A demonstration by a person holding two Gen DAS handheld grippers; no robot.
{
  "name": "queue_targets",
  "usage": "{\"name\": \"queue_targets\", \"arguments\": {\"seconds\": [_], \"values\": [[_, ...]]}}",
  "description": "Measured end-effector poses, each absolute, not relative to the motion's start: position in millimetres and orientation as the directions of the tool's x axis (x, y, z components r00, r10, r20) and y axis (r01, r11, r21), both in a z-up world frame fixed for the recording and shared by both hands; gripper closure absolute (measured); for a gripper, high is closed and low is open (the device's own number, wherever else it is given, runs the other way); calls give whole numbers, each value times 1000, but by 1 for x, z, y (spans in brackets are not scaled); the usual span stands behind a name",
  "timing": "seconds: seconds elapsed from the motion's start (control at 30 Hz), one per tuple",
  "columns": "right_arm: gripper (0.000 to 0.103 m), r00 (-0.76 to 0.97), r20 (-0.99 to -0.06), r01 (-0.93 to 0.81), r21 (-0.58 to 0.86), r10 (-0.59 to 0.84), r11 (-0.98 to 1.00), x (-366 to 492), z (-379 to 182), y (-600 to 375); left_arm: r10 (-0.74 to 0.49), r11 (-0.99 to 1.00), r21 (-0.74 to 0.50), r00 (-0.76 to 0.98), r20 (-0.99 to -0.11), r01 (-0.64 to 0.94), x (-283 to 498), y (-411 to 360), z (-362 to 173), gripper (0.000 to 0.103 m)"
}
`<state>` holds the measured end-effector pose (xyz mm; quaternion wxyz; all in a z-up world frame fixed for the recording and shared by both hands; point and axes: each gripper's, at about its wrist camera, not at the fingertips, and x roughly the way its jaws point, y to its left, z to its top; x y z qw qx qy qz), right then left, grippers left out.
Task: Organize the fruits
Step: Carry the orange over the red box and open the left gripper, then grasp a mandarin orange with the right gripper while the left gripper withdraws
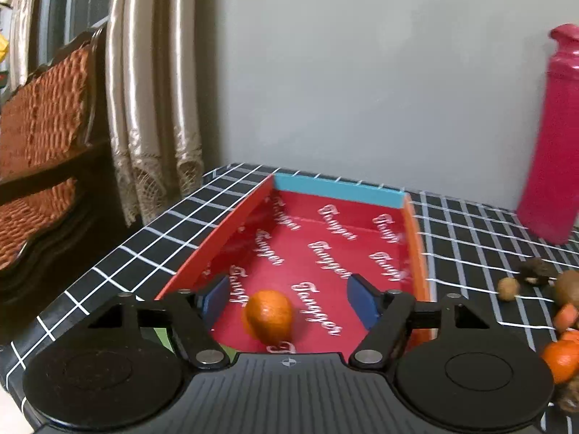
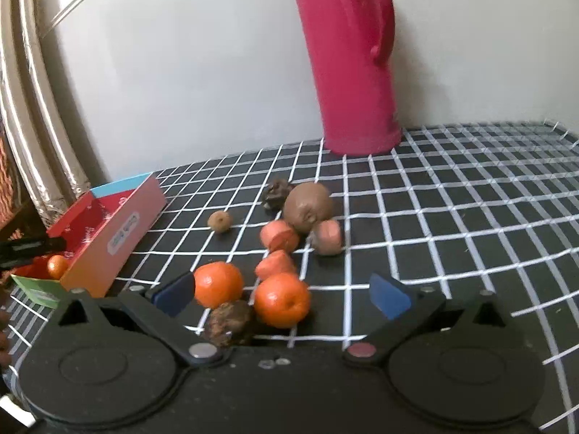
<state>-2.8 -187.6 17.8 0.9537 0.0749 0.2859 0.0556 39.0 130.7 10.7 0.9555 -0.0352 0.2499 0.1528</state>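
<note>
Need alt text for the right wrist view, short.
The open right gripper hovers over two oranges on a black grid tablecloth, with a kiwi and cut orange pieces beyond. A pink flask stands behind; a red box at left holds one orange.

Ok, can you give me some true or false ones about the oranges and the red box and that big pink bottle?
1. One orange lies inside the red box. True.
2. The left gripper is squeezing that orange. False: its fingers stand apart and do not touch the orange.
3. The pink bottle has fallen over. False: it stands upright by the wall.
4. Two oranges sit on the checked tablecloth near the right gripper. True.
5. The right gripper is open and holds nothing. True.
</note>
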Motion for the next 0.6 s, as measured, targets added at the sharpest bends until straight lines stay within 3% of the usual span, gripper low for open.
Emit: {"name": "queue_targets", "arguments": {"seconds": [0.17,0.23,0.27,0.4,0.6], "values": [[14,832,-548,-30,103,82,994,-3,16,-190,227,969,21,858,-461,-246,23,110,15,27],[31,822,-562,-25,124,91,992,-1,13,-193,215,973,24,864,-454,-229,17,105,15,25],[34,818,-567,-23,142,100,990,1,12,-195,212,974,28,867,-450,-223,13,102,15,24],[37,805,-580,-22,178,123,984,7,8,-194,208,976,38,874,-439,-213,4,100,15,22],[50,791,-593,-36,207,154,978,15,2,-188,207,975,17,873,-442,-222,-8,108,12,21]]}}
